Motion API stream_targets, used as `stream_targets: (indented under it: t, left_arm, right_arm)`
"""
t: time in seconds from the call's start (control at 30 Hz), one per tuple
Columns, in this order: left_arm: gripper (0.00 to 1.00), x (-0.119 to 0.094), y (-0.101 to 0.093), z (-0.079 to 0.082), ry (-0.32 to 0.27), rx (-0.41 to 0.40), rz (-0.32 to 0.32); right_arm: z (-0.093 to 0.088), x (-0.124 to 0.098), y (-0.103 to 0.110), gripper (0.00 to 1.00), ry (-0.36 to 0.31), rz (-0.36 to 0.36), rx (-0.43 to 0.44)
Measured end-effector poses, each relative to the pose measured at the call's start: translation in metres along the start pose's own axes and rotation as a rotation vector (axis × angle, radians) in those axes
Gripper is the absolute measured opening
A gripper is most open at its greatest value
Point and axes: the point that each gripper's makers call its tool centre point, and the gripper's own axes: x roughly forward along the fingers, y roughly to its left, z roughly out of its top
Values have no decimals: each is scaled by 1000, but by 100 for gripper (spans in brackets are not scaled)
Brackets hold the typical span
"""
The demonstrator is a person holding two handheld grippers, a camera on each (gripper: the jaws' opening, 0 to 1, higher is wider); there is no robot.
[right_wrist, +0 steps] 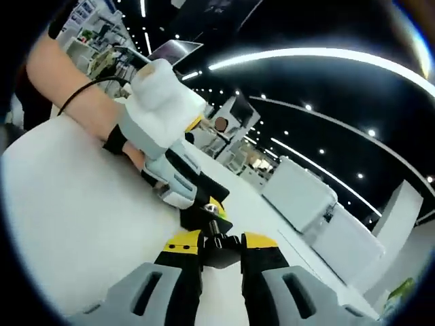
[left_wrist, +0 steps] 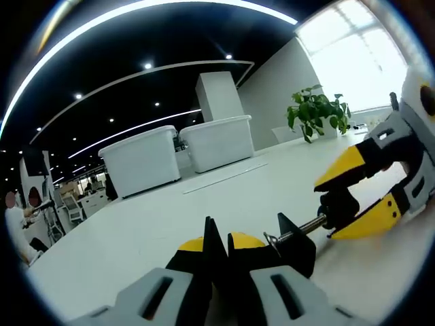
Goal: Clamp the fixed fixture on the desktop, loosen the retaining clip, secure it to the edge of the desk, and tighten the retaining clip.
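Item: fixed fixture (left_wrist: 289, 241), black clamp body with threaded screw (left_wrist: 299, 229) and black knob (left_wrist: 338, 207), lying on the white desktop (left_wrist: 204, 210).

Left gripper (left_wrist: 219, 239): jaws drawn nearly together, pinching the clamp body just ahead of its tips.

Right gripper (right_wrist: 216, 239): jaws narrowed around the knob directly between its tips; seen from the left gripper view, it closes on the screw's far end.

Progress, as judged: fixture is clamped; loosening of the retaining clip appears in hand. Outstanding: seating it on the desk edge, then retightening.

Background: two white bins (left_wrist: 180, 153), potted plant (left_wrist: 317, 112), well beyond both grippers.
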Motion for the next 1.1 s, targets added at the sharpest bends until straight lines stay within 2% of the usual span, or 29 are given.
stream_targets:
  t: [0.2,0.27,0.37,0.53,0.73,0.83,0.97,1.03,1.1]
  left_arm:
    - [9,0,0,0,1,0,3]
    - [9,0,0,0,1,1,3]
    - [9,0,0,0,1,0,3]
    - [9,0,0,0,0,0,2]
    - [9,0,0,0,0,0,1]
    - [9,0,1,0,0,0,1]
    - [9,0,1,0,0,0,0]
    - [9,1,1,0,0,0,0]
    - [9,1,1,0,0,0,0]
  right_arm:
    - [0,-1,0,21,2,-5,-5]
    - [-2,0,-1,22,18,-9,28]
    - [-7,-1,-7,25,46,-13,163]
    - [-9,-5,-16,32,6,7,512]
    - [-5,-8,-23,32,-54,34,764]
    - [-4,-9,-29,28,-85,39,882]
    - [-11,-6,-24,20,-50,48,925]
    - [-14,-2,-13,20,-4,80,897]
    - [-12,0,-16,21,-19,69,896]
